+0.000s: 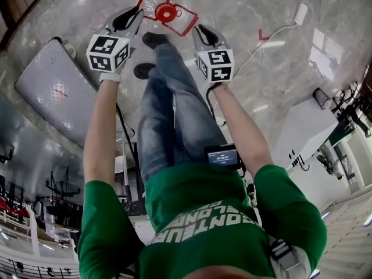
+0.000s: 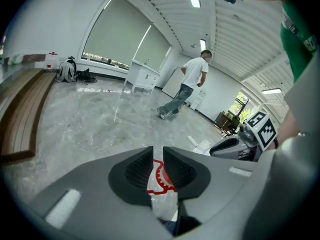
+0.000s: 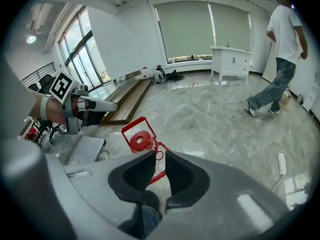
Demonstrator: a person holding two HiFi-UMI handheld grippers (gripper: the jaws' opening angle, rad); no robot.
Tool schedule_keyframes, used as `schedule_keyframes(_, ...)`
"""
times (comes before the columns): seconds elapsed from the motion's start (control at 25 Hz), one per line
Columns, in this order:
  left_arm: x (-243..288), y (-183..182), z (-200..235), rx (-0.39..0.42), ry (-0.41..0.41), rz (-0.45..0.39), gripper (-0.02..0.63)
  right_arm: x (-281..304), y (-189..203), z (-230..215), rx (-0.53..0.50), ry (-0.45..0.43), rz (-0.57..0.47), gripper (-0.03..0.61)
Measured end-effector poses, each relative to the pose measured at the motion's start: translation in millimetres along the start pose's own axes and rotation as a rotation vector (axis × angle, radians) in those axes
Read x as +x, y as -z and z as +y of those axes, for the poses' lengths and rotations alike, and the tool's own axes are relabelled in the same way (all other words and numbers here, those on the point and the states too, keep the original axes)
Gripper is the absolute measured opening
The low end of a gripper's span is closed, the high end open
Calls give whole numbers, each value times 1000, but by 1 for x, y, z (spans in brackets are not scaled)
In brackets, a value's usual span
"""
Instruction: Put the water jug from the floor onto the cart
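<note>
The water jug stands on the marble floor just beyond my feet: clear body, round red cap, red frame handles on both sides. My left gripper hangs at the jug's left handle, its jaws a narrow gap apart; in the left gripper view a red piece of the jug shows through that gap. My right gripper is at the right handle, jaws also slightly apart, with the jug just ahead. The cart is a flat grey platform on the left.
My own legs and shoes stand right behind the jug. A white power strip with a cable lies at the right. Across the room a person walks, and a wooden bench runs along the wall.
</note>
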State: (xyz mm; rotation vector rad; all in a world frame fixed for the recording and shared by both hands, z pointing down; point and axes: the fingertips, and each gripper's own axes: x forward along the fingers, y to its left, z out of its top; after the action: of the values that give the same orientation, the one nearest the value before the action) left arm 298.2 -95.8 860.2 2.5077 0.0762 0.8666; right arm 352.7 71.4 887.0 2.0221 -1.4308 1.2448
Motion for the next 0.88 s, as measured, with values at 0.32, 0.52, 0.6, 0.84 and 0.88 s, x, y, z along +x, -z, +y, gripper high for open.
schedule_keyframes(0.32,45,29,40,89,-35,174,161,27,22,-12,201,40,42,135)
schedule_keyframes(0.52,62,48,48,114,-39,252,178,43,35,-13,291,55,78,167)
schedule_keyframes(0.6,67,52,50,115,-40,263,178,49,38,-15,313,70,92,167)
schedule_keyframes(0.84,74,68,54,108,-41,300,160,63,63,-16,439,115,156,172)
schedule_keyframes(0.88,74,71,53,106,-37,309,152,63,67,-15,453,116,162,172)
